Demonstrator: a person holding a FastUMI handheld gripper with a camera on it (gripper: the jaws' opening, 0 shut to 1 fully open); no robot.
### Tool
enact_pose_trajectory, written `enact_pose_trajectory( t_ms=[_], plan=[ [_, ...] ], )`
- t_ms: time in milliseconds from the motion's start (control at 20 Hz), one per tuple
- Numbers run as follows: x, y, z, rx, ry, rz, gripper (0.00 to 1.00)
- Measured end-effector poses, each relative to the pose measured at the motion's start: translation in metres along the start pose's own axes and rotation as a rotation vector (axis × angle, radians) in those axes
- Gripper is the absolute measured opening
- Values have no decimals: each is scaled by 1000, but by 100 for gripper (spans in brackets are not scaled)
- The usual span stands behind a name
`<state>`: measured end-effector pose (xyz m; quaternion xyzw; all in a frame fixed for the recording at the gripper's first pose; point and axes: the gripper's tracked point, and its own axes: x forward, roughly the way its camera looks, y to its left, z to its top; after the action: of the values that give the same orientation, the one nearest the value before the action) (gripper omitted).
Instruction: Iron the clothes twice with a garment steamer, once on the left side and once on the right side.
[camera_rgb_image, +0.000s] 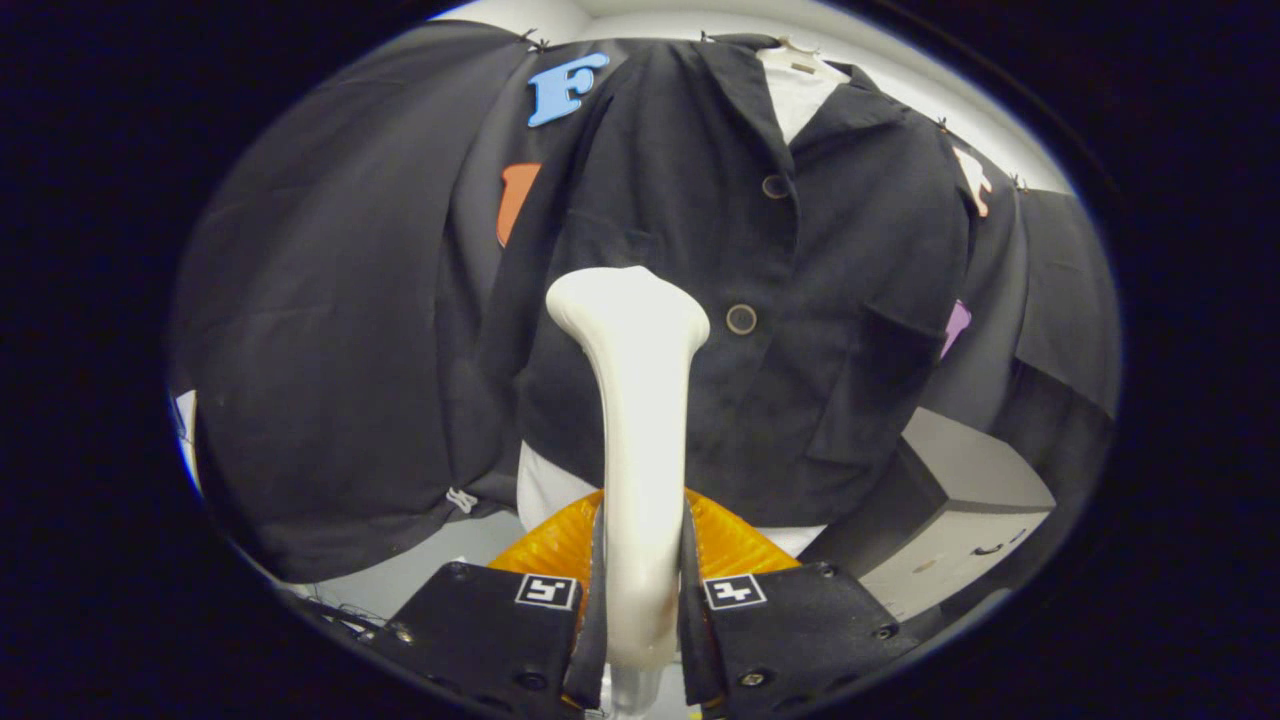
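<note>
While the gripper was clenched on the smooth cream-white plastic garment steamer, both fingers pressed against opposite sides of its handle. The steamer's long axis ran straight forward between the fingers and away from them, ending in a flared, rounded head. That head pointed at the dark button-front fabric jacket, which hung on a white hanger directly ahead. The head overlapped the jacket's left panel, just beside the lower round button; contact with the cloth could not be determined. A second button sat higher on the placket. A white garment showed at the open collar and below the hem.

An orange ribbed part sat behind the steamer handle, just beyond the fingers. A light grey box-shaped cabinet stood to the right of the jacket's lower edge, partly covered by it. Black cloth hung behind and to the left of the jacket.
</note>
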<state>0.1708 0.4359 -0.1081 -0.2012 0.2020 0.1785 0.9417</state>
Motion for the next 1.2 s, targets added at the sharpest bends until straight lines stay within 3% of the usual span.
enact_pose_trajectory(
  t_ms=[350,750,1200],
  plan=[
    [10,18,-66,-36,130,84,33],
    [10,21,-106,-26,206,160,33],
    [-64,-33,-122,95,203,81,33]
  ],
)
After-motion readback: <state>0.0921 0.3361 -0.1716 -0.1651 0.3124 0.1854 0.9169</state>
